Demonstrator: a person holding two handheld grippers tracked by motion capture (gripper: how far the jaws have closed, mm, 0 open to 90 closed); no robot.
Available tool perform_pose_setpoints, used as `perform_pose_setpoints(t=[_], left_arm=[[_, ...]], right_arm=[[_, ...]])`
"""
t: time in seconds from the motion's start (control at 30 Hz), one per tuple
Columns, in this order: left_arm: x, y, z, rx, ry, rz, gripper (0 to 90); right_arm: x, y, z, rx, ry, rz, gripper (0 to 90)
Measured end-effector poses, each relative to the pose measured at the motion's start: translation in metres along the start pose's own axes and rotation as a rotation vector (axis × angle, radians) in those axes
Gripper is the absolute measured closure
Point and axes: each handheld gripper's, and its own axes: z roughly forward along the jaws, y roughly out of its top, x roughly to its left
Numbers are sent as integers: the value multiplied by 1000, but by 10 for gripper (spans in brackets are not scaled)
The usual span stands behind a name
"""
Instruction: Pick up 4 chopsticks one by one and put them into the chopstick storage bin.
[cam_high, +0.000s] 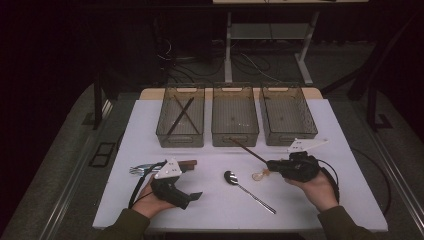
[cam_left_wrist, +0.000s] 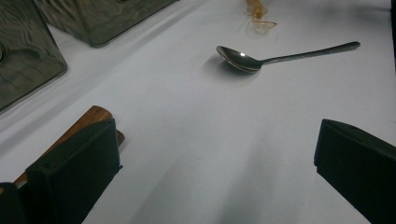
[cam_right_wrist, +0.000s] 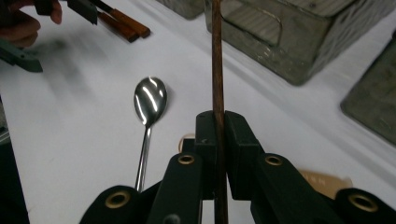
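I have a single brown chopstick (cam_right_wrist: 217, 70) clamped between the jaws of my right gripper (cam_right_wrist: 217, 122), lifted off the white table (cam_high: 320, 200) and pointing toward the front of the middle bin (cam_high: 235, 116) in the row of three; in the high view its tip (cam_high: 240, 146) sits just before that bin. Two chopsticks (cam_high: 182, 116) already lie crossed in the left bin (cam_high: 180, 117), so I judge the sorting is partly done and this stick probably belongs with them, which means carrying it across to that bin. The middle and right bin (cam_high: 287, 114) look empty as far as I can tell. Still waiting on the table are a metal spoon (cam_high: 247, 190) in the middle, a small clear plastic spoon (cam_high: 259, 175) just beside my right gripper, and wooden-handled cutlery (cam_high: 187, 163) near my left gripper (cam_high: 187, 196), whose jaws stand wide apart with nothing between them. Most of the pieces remain to be placed.
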Motion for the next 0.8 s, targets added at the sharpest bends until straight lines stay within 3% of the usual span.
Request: perform_pose_setpoints(t=[0.3,0.8], left_arm=[[0,0,0,-1,-5,-3,0],[0,-1,1,-3,-6,-2,0]], right_arm=[[6,21,17,-22,26,-5,841],[10,53,42,-52,17,-6,841]])
